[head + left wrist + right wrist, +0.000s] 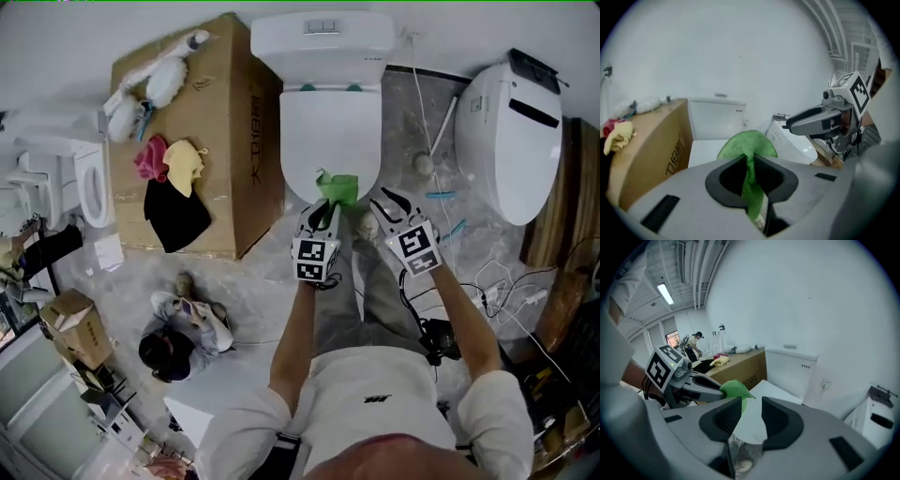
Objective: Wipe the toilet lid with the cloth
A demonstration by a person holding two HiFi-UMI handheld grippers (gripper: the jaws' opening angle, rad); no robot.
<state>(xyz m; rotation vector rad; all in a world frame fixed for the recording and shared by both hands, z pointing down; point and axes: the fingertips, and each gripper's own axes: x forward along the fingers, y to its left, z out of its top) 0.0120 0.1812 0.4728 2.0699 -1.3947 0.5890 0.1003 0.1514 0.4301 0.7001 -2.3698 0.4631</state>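
A white toilet stands in the head view with its lid (330,131) down. A green cloth (338,188) hangs bunched at the lid's front edge, and my left gripper (323,212) is shut on it. In the left gripper view the cloth (748,146) is pinched between the jaws, with the lid (705,150) behind it. My right gripper (386,208) is just right of the cloth, open and holding nothing. The right gripper view shows the gap between its jaws (751,409), with the cloth (736,389), the left gripper (696,384) and the lid (764,392) beyond.
A cardboard box (225,103) left of the toilet carries dusters and red, yellow and black cloths. A second toilet (514,136) lies at the right, with a brush (427,159) and cables on the floor. A person (178,333) crouches at lower left.
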